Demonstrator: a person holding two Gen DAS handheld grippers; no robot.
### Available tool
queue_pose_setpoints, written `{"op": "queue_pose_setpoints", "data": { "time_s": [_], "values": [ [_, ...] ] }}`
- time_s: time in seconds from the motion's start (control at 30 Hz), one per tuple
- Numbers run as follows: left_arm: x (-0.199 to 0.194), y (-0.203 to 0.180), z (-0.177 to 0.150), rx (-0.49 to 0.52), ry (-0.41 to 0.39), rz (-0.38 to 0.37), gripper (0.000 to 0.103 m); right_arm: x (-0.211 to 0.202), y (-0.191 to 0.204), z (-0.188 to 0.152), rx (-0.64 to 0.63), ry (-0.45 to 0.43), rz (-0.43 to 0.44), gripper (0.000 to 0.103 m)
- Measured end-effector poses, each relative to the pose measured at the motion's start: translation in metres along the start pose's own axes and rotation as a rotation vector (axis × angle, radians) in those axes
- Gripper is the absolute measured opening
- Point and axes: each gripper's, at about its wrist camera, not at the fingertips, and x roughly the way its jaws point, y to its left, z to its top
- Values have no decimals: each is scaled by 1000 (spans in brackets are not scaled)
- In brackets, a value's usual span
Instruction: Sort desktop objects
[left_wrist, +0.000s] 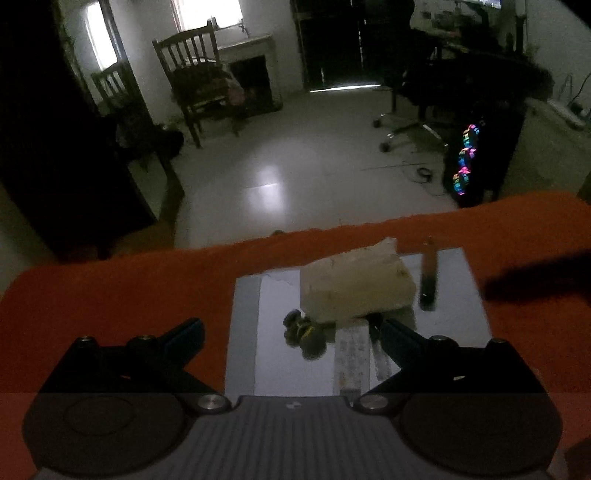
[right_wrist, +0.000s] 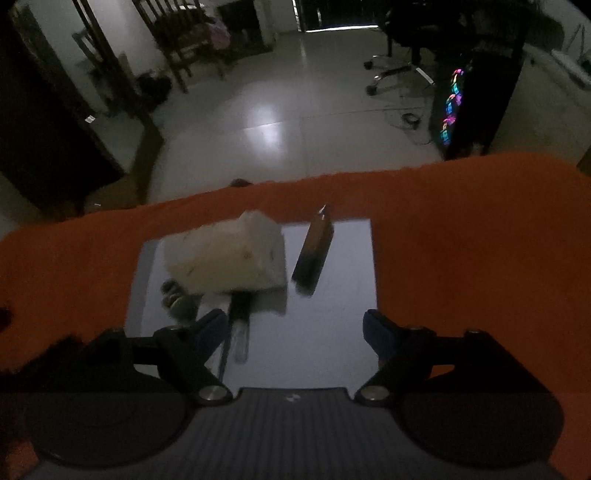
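A grey mat (left_wrist: 243, 332) (right_wrist: 340, 295) lies on an orange cloth. On it sit a pale yellowish block (left_wrist: 354, 284) (right_wrist: 225, 258), a dark pen-like stick (left_wrist: 428, 277) (right_wrist: 314, 251), a small dark metal clump (left_wrist: 303, 332) (right_wrist: 175, 295) and flat white strips (left_wrist: 351, 358) (right_wrist: 240, 332). My left gripper (left_wrist: 291, 334) hangs open above the clump and strips, nothing between its fingers. My right gripper (right_wrist: 293, 330) is open above bare mat, below the stick, its left finger beside the strips.
The orange cloth (left_wrist: 110, 295) (right_wrist: 461, 240) covers the table, and its far edge drops to a tiled floor. A dark blurred shape (left_wrist: 535, 280) reaches in from the right in the left wrist view. Chairs, an office chair and a lit computer case (left_wrist: 465, 158) stand beyond.
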Motion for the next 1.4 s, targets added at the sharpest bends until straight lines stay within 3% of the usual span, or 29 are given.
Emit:
{"op": "queue_pose_setpoints", "data": {
  "time_s": [0.07,0.17,0.23,0.33,0.43,0.7,0.83,0.93,1.03,1.4],
  "values": [
    [-1,16,-4,-47,52,-29,103,1,16,15,-29,-1,-39,84],
    [27,28,-4,-114,189,-11,103,-5,25,34,3,58,0,84],
    [48,32,2,-156,223,-24,103,-17,27,41,11,51,-2,84],
    [67,41,13,-263,178,-47,103,-30,24,37,-18,32,-36,84],
    [83,43,26,-316,200,-76,103,-29,12,21,-11,26,-15,84],
    [95,15,32,-202,165,-27,103,-4,-7,12,1,41,14,83],
    [114,15,27,-184,211,-60,102,11,-16,14,19,60,1,81],
    [139,11,23,-116,270,-80,89,26,-21,19,11,75,-21,81],
    [160,10,21,-82,276,-79,89,44,-23,23,10,97,-39,79],
    [242,26,13,-140,335,-48,89,107,-11,38,18,166,-45,75]
  ]
}}
